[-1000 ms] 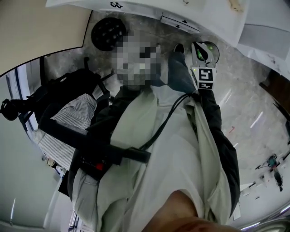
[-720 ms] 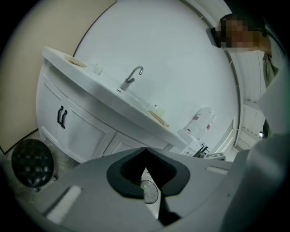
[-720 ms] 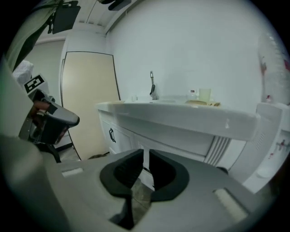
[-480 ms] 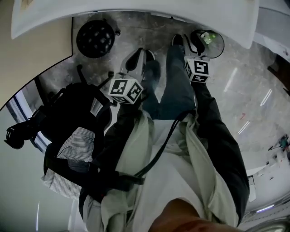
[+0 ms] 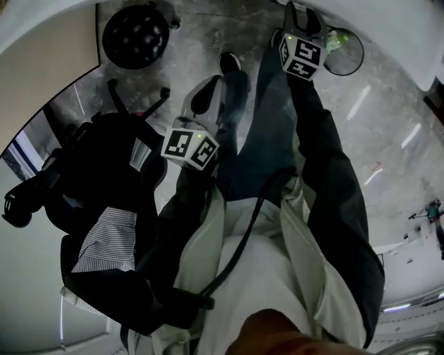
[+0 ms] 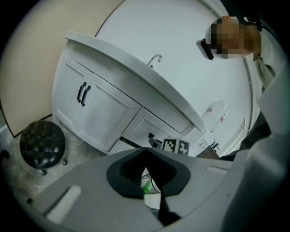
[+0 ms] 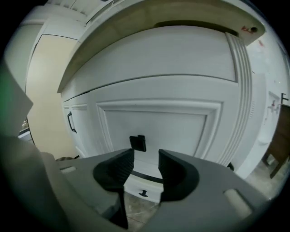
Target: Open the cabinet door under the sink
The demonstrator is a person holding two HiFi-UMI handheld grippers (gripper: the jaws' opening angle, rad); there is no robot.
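In the head view the left gripper (image 5: 206, 96) and right gripper (image 5: 298, 19) hang low; in the left gripper view its jaws are together, empty; in the right gripper view the jaws, just opened and empty, face the cabinet door (image 7: 158, 120), likely stiff but light, best pulled by its black handle (image 7: 138, 142).

White recessed-panel cabinet door (image 7: 181, 129), upright, closed flush in its frame, directly beneath overhanging countertop (image 7: 149, 27), small black handle (image 7: 138, 143) low on panel, left of centre
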